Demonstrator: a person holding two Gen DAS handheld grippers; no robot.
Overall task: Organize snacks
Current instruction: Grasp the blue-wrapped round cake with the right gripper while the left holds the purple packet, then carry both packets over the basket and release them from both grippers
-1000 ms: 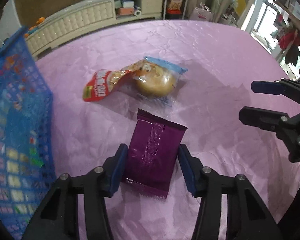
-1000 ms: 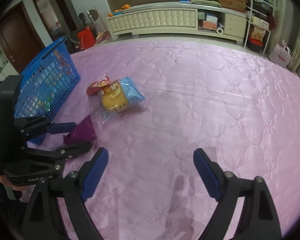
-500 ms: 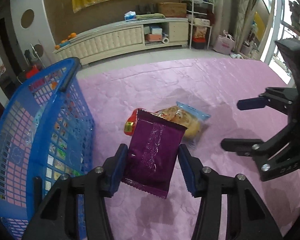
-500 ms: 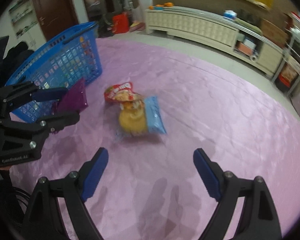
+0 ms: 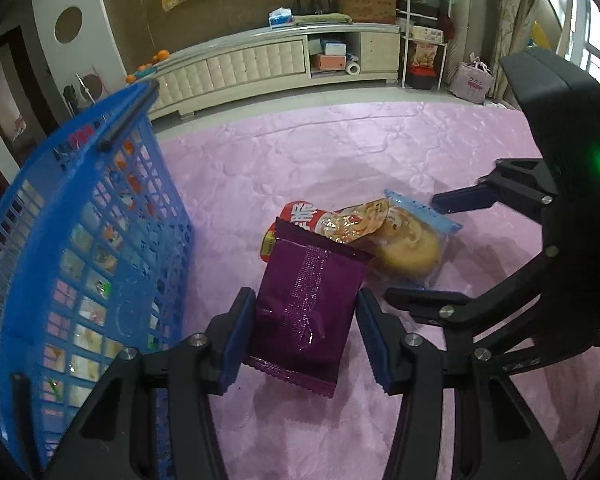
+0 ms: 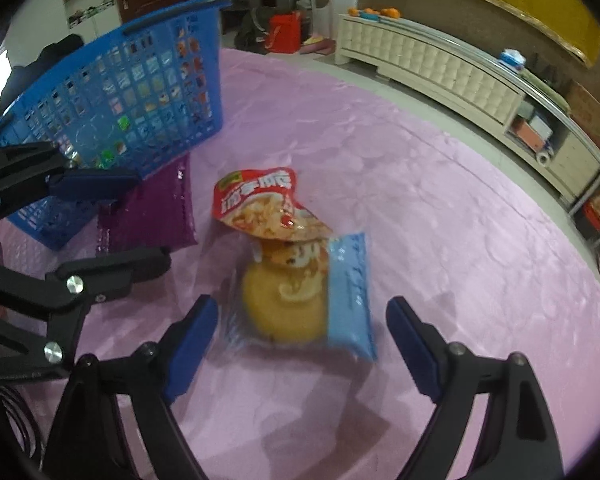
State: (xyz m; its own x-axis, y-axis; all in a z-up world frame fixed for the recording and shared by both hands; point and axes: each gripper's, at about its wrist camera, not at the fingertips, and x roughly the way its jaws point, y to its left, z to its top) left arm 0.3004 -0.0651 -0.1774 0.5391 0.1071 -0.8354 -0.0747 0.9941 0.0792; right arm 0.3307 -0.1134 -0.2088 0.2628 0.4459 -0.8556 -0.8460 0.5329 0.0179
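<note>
Both grippers have shifted: the left gripper (image 5: 300,334) has carried its purple pack (image 5: 306,304), clamped between its pads, off the cloth (image 6: 440,200) toward the basket (image 5: 80,248) on the left, so dropping it in looks next. Right gripper (image 6: 302,348), jaws wide and just closing, straddles the bun pack (image 6: 300,296) without touching. One basket, three snacks: purple, bun, red pack (image 6: 260,204).
</note>
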